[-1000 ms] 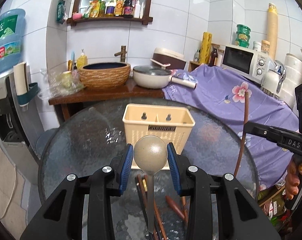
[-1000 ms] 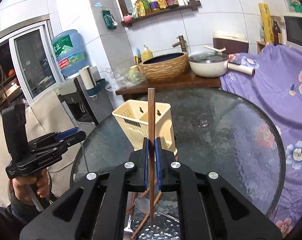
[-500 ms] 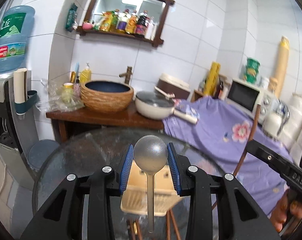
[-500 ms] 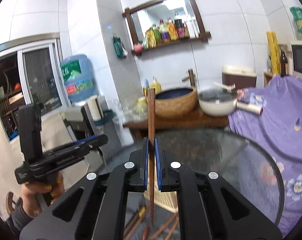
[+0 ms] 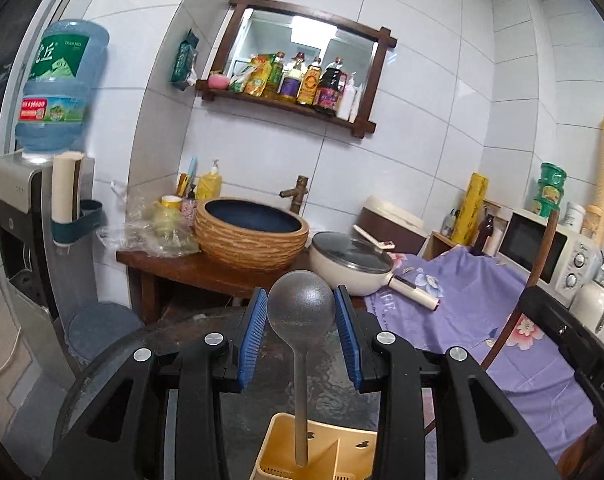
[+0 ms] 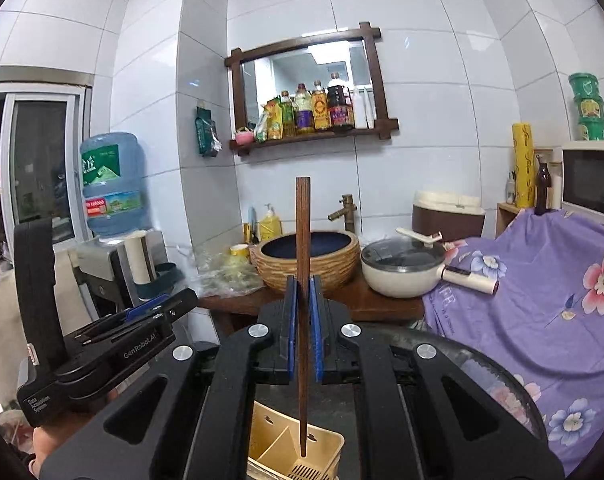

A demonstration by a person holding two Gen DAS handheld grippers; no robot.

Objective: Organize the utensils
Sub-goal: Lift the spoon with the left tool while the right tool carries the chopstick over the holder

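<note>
Above the round glass table [image 5: 114, 364], the left gripper [image 5: 301, 320] grasps a grey spoon [image 5: 301, 308] bowl-up, its handle hanging over the cream utensil holder [image 5: 321, 456]. Right gripper [image 6: 303, 320]: clenched on 1 upright wooden chopstick [image 6: 302, 240], tip over the holder's right compartment.

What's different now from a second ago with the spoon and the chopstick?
Both grippers rose: the spoon and chopstick now hang with their lower ends over the yellow holder, which was farther ahead on the table before. Both grips are unchanged; nothing was let go.
</note>
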